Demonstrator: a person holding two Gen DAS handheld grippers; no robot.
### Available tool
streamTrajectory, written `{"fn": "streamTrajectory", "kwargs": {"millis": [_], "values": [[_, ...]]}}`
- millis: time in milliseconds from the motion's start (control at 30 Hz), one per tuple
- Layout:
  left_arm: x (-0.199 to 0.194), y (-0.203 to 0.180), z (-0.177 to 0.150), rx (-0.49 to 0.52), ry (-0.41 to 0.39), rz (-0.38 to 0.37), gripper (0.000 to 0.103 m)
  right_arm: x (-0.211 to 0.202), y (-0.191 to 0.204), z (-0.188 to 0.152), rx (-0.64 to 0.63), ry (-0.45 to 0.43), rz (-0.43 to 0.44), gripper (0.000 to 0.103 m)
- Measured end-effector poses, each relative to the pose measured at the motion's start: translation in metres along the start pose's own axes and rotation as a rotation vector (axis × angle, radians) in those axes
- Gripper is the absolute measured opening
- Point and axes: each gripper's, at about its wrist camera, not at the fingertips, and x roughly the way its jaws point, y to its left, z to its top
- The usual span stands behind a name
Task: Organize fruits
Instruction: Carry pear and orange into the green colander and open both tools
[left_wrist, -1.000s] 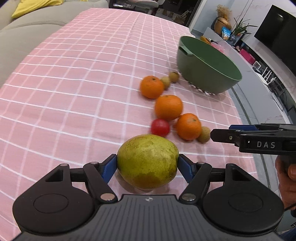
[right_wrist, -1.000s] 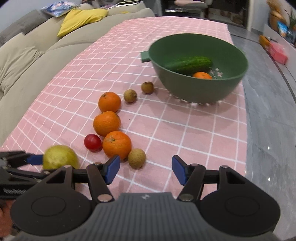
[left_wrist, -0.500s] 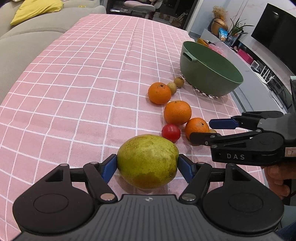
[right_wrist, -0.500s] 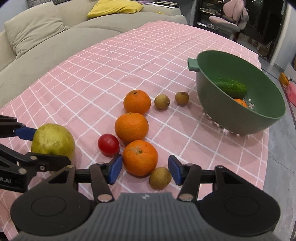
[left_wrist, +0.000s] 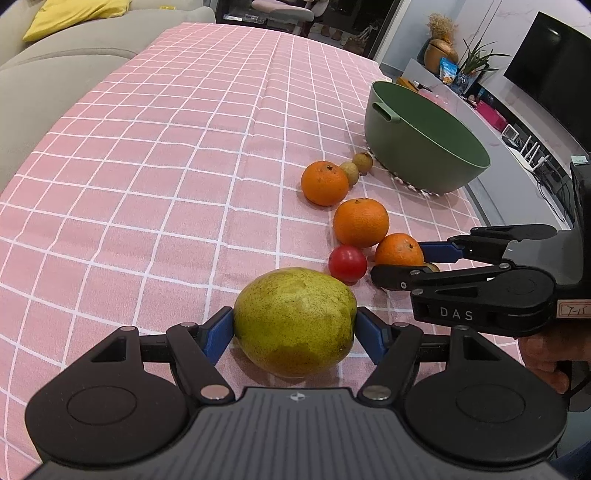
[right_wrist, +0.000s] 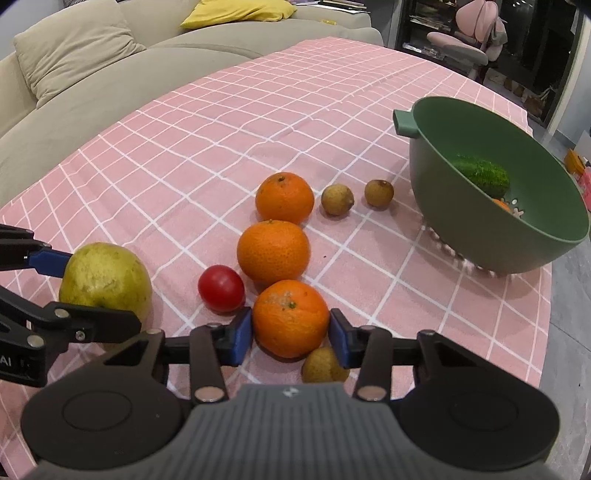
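Step in hand: double pick-up, ahead of transfer to the bowl (right_wrist: 546, 254).

Left tongs (left_wrist: 295, 328): clenched on the pear (left_wrist: 295, 321), one blue pad pressed to each flank. The pear is gripped at its widest part and sits centred between the fingers. Whether it is lifted clear of the desk (left_wrist: 166, 166) cannot be told.

Right tongs (right_wrist: 291, 332): fingers set either side of the near orange (right_wrist: 291, 317), pads at or just touching its skin. A firm clamp cannot be confirmed, so the state is left as undetermined.

Layout, right wrist view:
- tomato (right_wrist: 221, 288) just left of the near orange
- a small brown fruit (right_wrist: 323, 365) tucked against its near-right side, under the right finger
- two more oranges (right_wrist: 273, 249) lined up beyond, then two small brown fruits (right_wrist: 337, 199) near the bowl
- bowl at far right; a cucumber (right_wrist: 484, 175) and part of an orange are seen inside

Next move, as judged: right tongs to be closed fully on the orange, then both loads raised and carried far-right over the rim. A straight lift is needed, since the brown fruit and tomato touching or beside the orange could be knocked. The pear looks heavy and smooth, so slip is a risk if the grip is eased.
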Motion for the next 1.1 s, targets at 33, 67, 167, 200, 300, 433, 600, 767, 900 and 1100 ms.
{"fn": "streamTrajectory", "kwargs": {"millis": [33,67,167,200,300,433,600,767,900,1100], "values": [[0.000,0.000,0.000,0.000,0.000,0.001,0.081,0.000,-0.001,0.000,0.003,0.000,0.002,0.041],[0.000,0.000,0.000,0.000,-0.001,0.001,0.081,0.000,-0.001,0.000,0.009,0.002,0.002,0.040],[-0.001,0.000,0.001,0.001,-0.006,0.004,0.081,-0.003,-0.006,0.001,0.038,0.000,0.015,0.040],[-0.002,-0.001,0.002,0.002,-0.008,0.004,0.081,-0.005,-0.007,0.002,0.045,-0.003,0.018,0.040],[-0.004,-0.003,0.004,0.007,-0.014,0.003,0.081,-0.013,-0.010,0.005,0.061,-0.014,0.022,0.040],[-0.007,-0.007,0.009,0.025,-0.019,0.004,0.081,-0.028,-0.019,0.011,0.096,-0.041,0.025,0.040],[-0.013,-0.013,0.017,0.051,-0.026,0.007,0.081,-0.044,-0.033,0.019,0.143,-0.066,0.031,0.040],[-0.015,-0.024,0.034,0.091,-0.031,0.003,0.081,-0.059,-0.050,0.025,0.174,-0.080,0.016,0.040],[-0.016,-0.041,0.059,0.158,-0.049,-0.010,0.081,-0.071,-0.067,0.035,0.203,-0.111,-0.001,0.040],[-0.010,-0.063,0.092,0.218,-0.052,-0.053,0.081,-0.085,-0.097,0.051,0.258,-0.164,-0.021,0.040]]}}
